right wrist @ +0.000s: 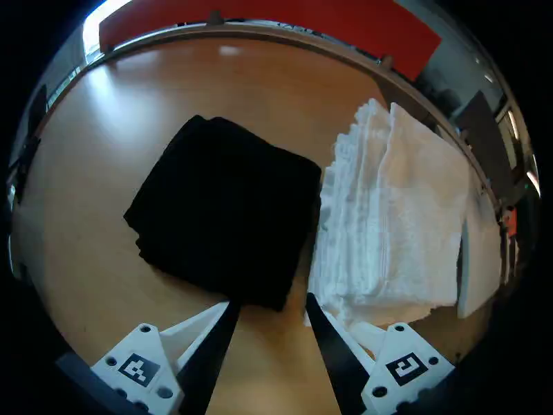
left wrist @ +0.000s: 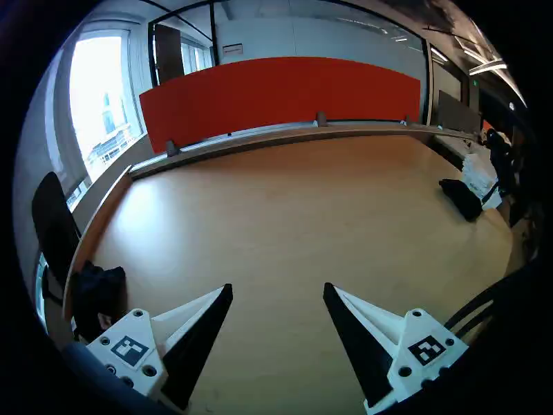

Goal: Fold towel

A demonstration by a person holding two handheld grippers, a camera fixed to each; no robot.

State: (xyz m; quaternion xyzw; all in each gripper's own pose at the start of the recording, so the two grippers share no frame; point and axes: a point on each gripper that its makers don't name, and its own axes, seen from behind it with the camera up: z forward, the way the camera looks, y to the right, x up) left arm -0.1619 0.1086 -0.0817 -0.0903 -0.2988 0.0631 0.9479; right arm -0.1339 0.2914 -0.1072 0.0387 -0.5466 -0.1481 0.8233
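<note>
Nearest in the right gripper view is the right gripper (right wrist: 272, 302), its fingers moderately parted and holding nothing. The tips sit just at the near corner of a folded black towel (right wrist: 225, 214). A white towel stack (right wrist: 394, 221) lies against the black towel's right side, close to the right edge of the table (right wrist: 90, 228).

Seen from the left gripper view, the left gripper (left wrist: 276, 287) is spread wide and empty above bare wood near the table's front edge. The black towel (left wrist: 462, 197) and white towel stack (left wrist: 482, 173) lie well apart from it, by the right edge. A red partition (left wrist: 276, 93) runs along the far edge.

The step looks like fetching a towel to the open wood. To do it well, the right fingers should straddle one corner low against the table and close on a single towel, clear of the neighbouring pile. Lifting before carrying should keep the stack from being dragged along.
</note>
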